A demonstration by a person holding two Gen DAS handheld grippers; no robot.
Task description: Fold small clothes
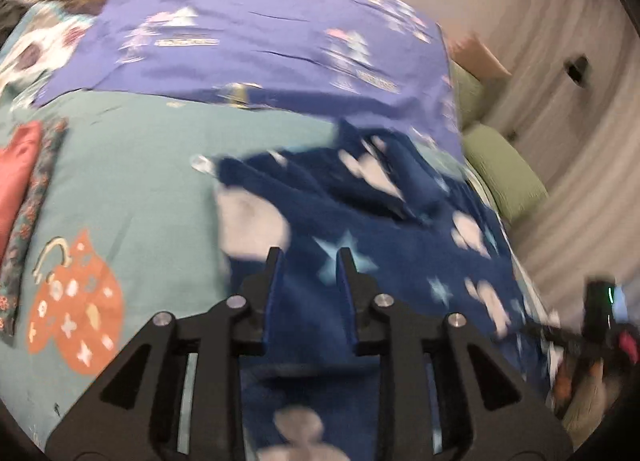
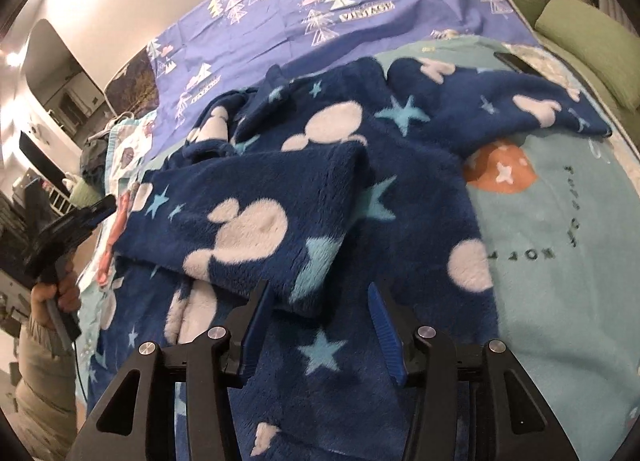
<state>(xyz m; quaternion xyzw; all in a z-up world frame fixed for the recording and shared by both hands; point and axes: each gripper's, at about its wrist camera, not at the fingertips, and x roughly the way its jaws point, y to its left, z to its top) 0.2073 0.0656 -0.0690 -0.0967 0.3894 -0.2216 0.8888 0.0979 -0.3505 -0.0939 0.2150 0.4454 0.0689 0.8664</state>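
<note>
One navy fleece garment [image 2: 360,189], printed with pale mouse-head shapes and light blue stars, lies spread on the bed, over a teal blanket [image 2: 560,261] and touching the edge of a purple sheet [image 2: 280,21] with tree prints that covers the bed's far side. One sleeve is folded across the garment's body; the other stretches out toward the bed's right edge, where two green cushions [image 2: 592,45] sit.

The right claw [image 2: 320,301] hovers just above the garment's near part, its two blue-padded fingers parted with only fleece below them, nothing pinched.

The left claw [image 1: 310,261] is blurred in its own view; its fingers stand narrowly apart above the fleece and grip nothing. The right wrist view shows it off the garment's left side, held by a hand [image 2: 56,293].

Near the bed's left edge lie two folded pieces, one red [image 1: 16,173] and one floral [image 1: 32,213], side by side.
</note>
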